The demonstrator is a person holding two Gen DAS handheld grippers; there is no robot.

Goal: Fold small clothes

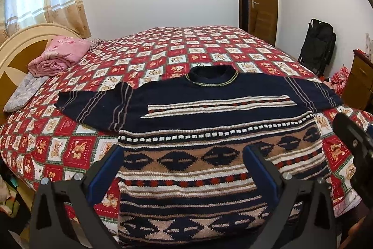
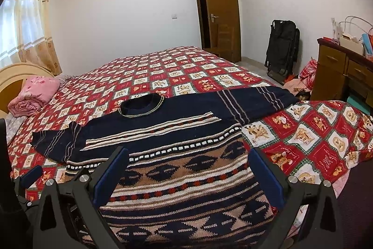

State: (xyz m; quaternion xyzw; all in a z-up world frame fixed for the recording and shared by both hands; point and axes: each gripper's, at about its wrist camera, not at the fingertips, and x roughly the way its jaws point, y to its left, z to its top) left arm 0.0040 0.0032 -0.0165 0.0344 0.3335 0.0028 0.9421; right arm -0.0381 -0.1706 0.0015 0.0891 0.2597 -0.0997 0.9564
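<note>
On the checkered bedspread (image 1: 163, 50) a patterned sweater (image 1: 198, 113) lies flat; both tools (image 1: 184, 167) (image 2: 188, 169) gape apart.

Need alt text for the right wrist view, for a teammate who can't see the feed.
A navy patterned sweater lies flat, front up, on a red-and-white checked bedspread, sleeves spread and collar pointing away. The open right tool hovers over its hem, holding nothing. Behind are a folded pink blanket and an open brown door.

Left black two-finger gripper with blue pads (image 1: 184, 169) jaws spread wide; right black blue-padded gripper (image 2: 190, 172) likewise, both level.
</note>
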